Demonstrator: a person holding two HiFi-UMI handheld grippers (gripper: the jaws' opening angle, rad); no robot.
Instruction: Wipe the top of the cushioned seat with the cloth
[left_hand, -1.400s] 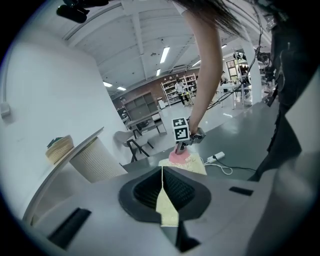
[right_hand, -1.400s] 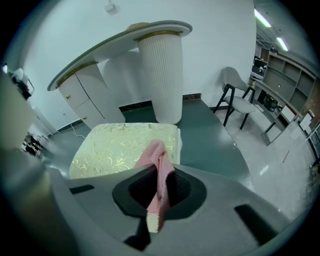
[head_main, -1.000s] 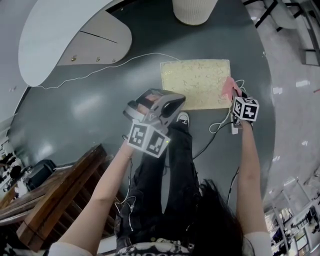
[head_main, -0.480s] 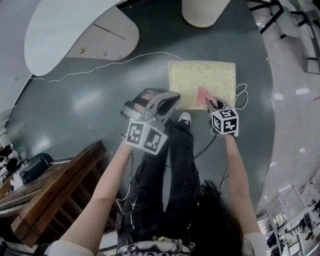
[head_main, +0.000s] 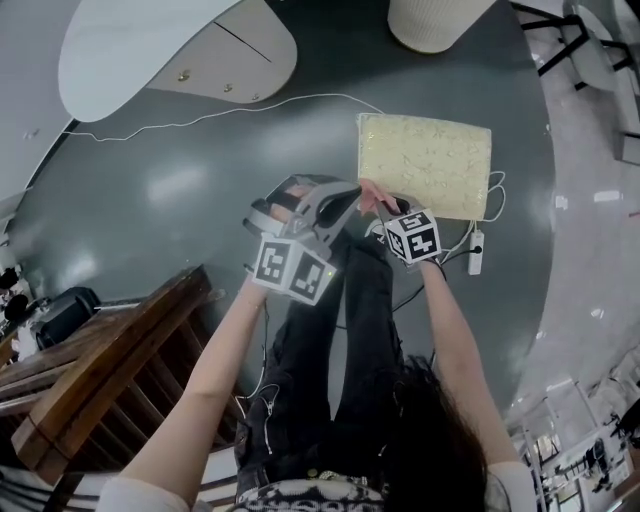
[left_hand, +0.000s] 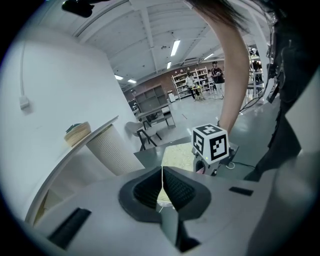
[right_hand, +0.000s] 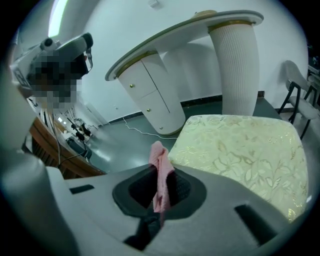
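The cushioned seat (head_main: 425, 165) is a pale yellow floral square on the dark floor, ahead of me. My right gripper (head_main: 383, 207) is shut on a pink cloth (head_main: 371, 193) and hangs off the seat's near left corner, close beside the left gripper. In the right gripper view the cloth (right_hand: 160, 167) stands up between the shut jaws of the right gripper (right_hand: 161, 189), with the seat (right_hand: 240, 145) to the right. My left gripper (head_main: 343, 203) is held level at waist height. Its own view shows the left gripper (left_hand: 162, 184) shut and empty, with the seat (left_hand: 176, 153) behind.
A white ribbed column (head_main: 435, 20) stands just beyond the seat, and a curved white counter (head_main: 150, 50) lies at the far left. A white cable (head_main: 200, 122) runs across the floor. A power strip (head_main: 476, 252) lies by the seat's near right corner. Wooden furniture (head_main: 90, 380) is at the left.
My right gripper has carried the pink cloth leftward, from the seat's near right edge to off its near left corner, close to the left gripper. The left gripper has stayed put.
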